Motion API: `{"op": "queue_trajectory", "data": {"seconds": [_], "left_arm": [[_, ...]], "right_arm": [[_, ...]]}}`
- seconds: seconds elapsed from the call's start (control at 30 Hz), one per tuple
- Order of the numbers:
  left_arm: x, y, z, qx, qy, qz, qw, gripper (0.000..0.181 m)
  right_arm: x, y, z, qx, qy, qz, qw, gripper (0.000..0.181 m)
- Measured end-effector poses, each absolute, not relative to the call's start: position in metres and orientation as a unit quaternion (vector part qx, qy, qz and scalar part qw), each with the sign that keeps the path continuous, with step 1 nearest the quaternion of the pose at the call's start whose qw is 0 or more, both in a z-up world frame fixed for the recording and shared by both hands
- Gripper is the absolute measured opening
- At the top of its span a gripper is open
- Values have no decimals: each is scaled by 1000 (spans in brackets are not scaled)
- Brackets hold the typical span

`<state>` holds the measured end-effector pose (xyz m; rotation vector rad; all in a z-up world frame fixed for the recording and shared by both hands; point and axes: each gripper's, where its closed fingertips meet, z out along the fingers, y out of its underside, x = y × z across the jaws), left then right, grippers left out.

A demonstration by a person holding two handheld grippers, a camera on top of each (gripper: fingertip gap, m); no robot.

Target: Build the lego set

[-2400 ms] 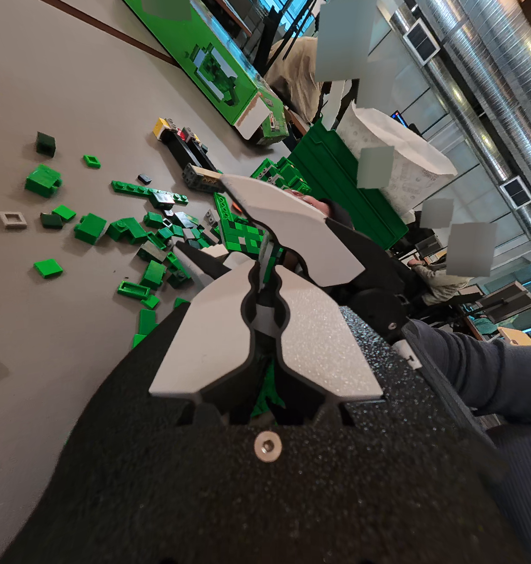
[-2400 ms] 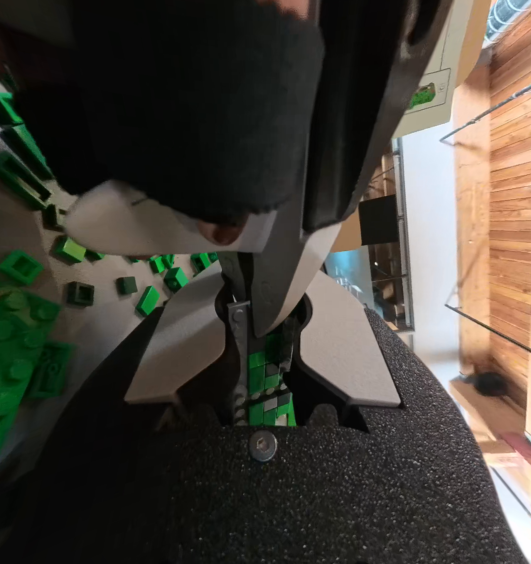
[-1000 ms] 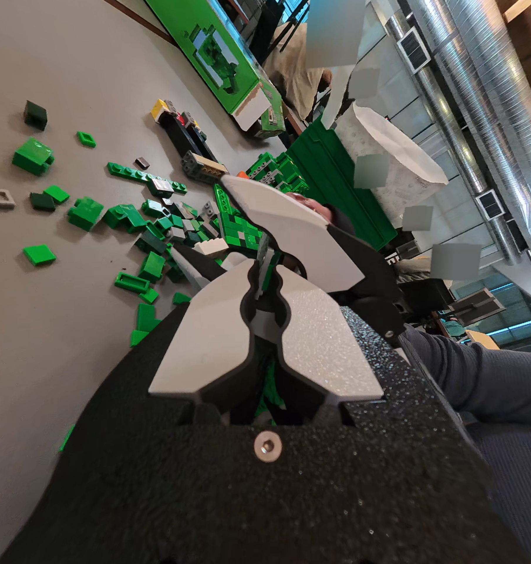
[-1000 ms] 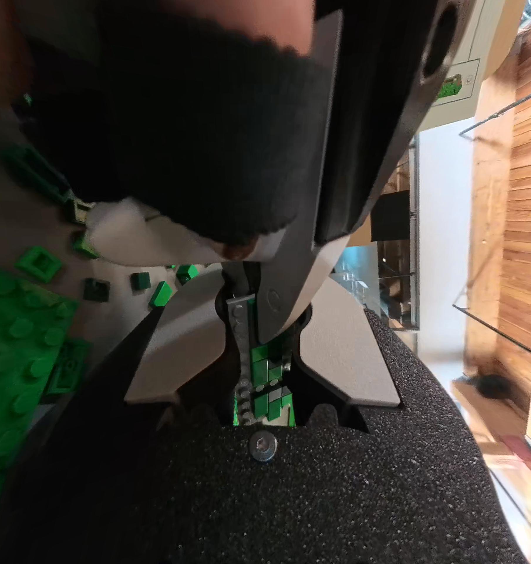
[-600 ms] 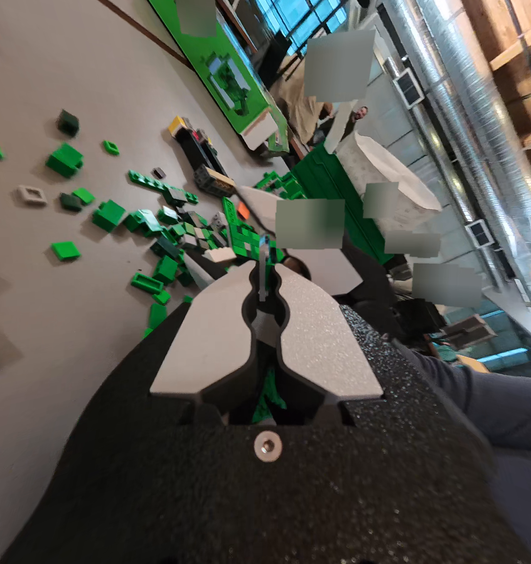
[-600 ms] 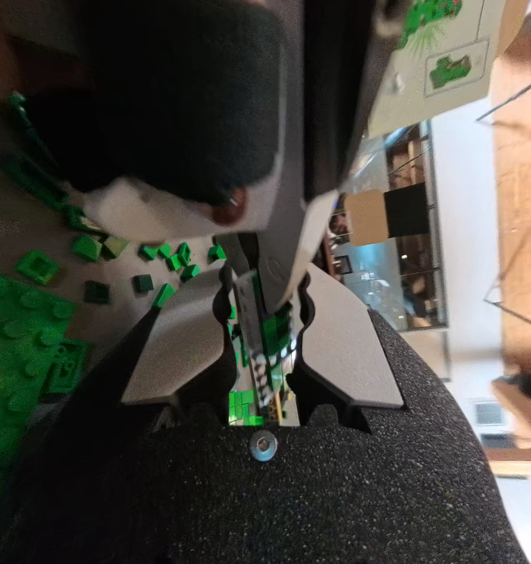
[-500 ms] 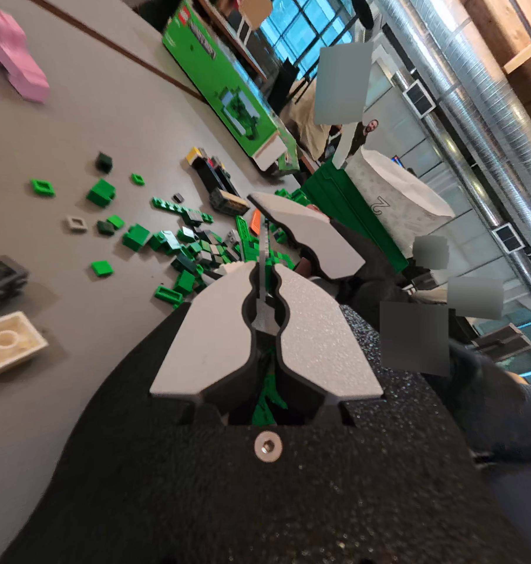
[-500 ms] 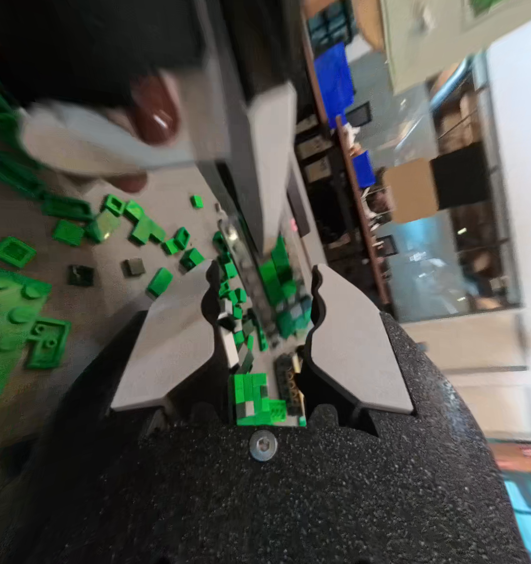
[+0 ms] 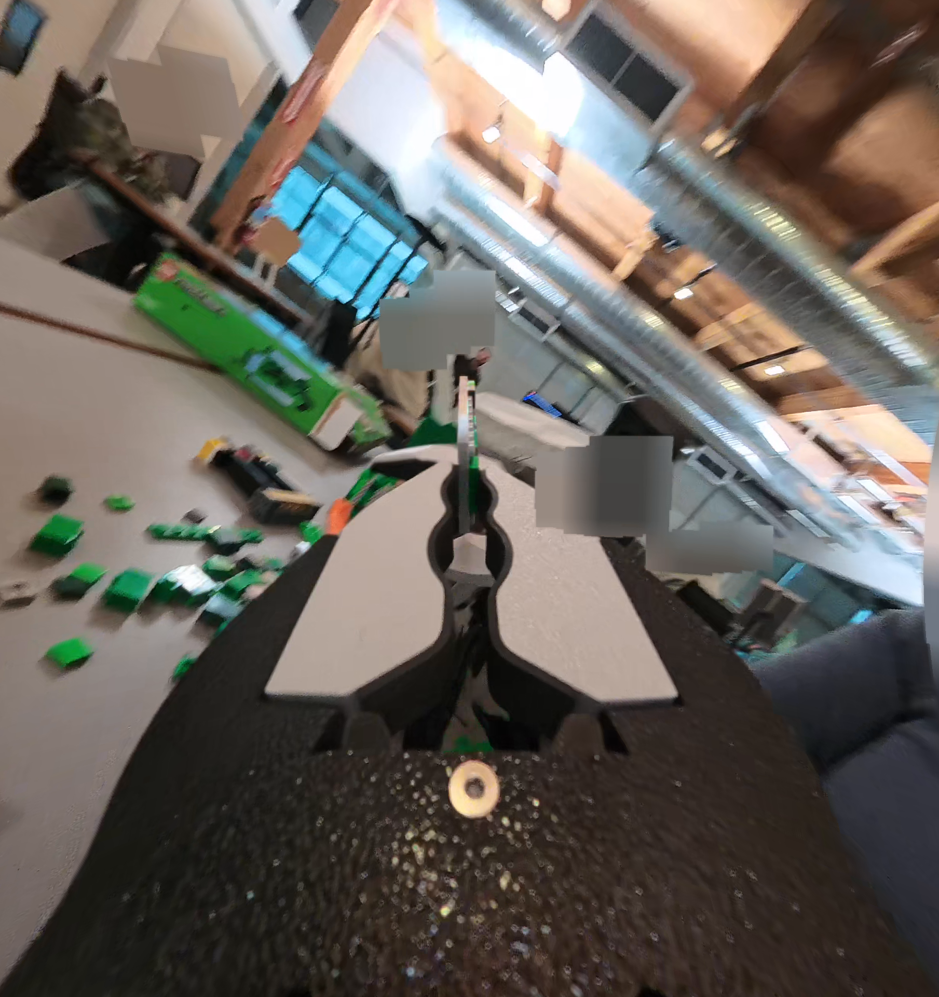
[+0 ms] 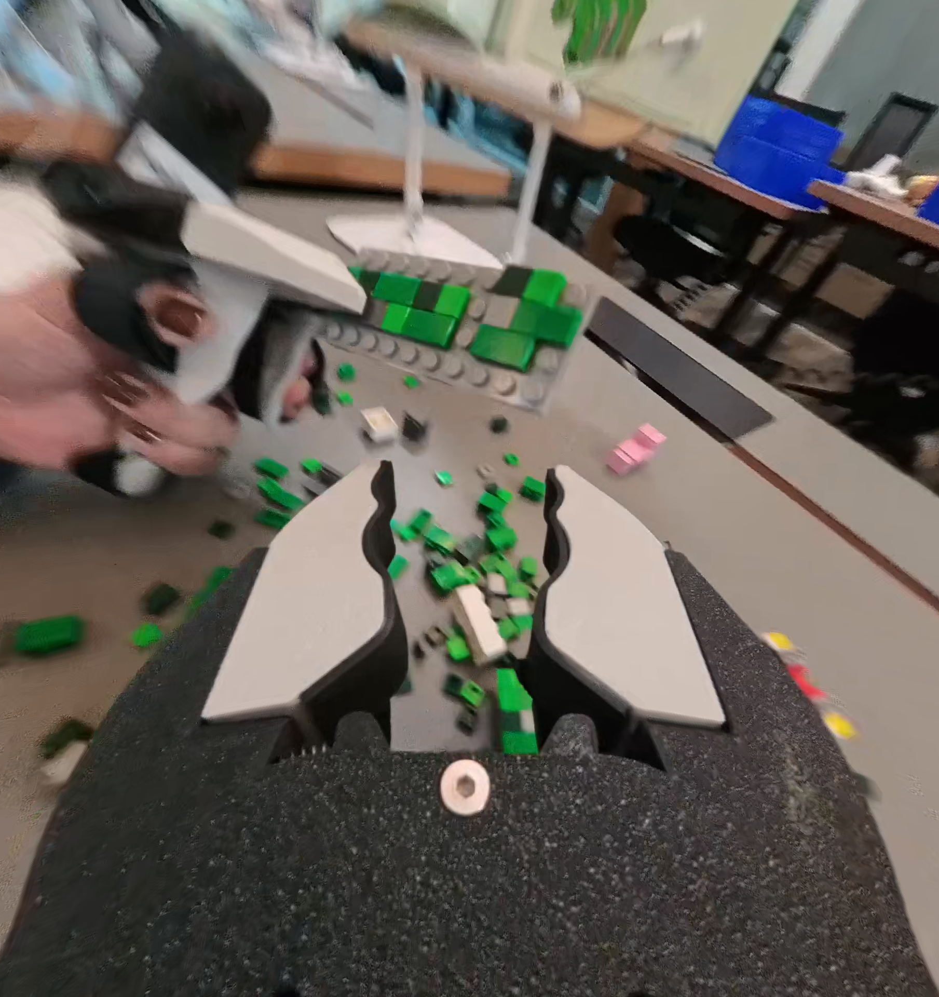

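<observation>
Far left in right wrist view: a person's hand (image 10: 35, 388) grips the left gripper (image 10: 356, 294), blurred. Its fingers are clamped on the left edge of the grey lego plate (image 10: 456, 334), held up off the table (image 10: 672, 485), w/ green and dark tiles stuck on its studded face. In left wrist view the same plate (image 9: 466, 431) shows edge-on, pinched btwn the pads. Centre: loose green bricks (image 10: 472, 566) scattered on the table, a white brick (image 10: 478, 623) among them. Right gripper (image 10: 467, 485) above the pile, fingers spread wide, nothing btwn them. Further right: a pink piece (image 10: 634, 448) well apart from the pile.
</observation>
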<state>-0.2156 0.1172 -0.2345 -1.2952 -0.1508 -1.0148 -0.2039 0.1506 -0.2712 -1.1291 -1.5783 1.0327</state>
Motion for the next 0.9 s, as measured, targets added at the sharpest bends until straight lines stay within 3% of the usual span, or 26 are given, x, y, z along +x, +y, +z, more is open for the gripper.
{"op": "queue_trajectory", "data": {"seconds": [0.2,0.3,0.4,0.9], "left_arm": [[-208,111,-224,-550,-34,-472,688,5],[-201,112,-225,-557,-20,-476,680,5],[-195,115,-231,-578,-9,-468,669,6],[-137,121,-287,-737,125,-395,534,9]], "right_arm": [[-189,139,-223,-437,-503,666,336,34],[-181,146,-214,-428,-463,721,288,24],[-177,149,-217,-418,-460,739,259,8],[-179,154,-225,-444,-472,720,247,8]]}}
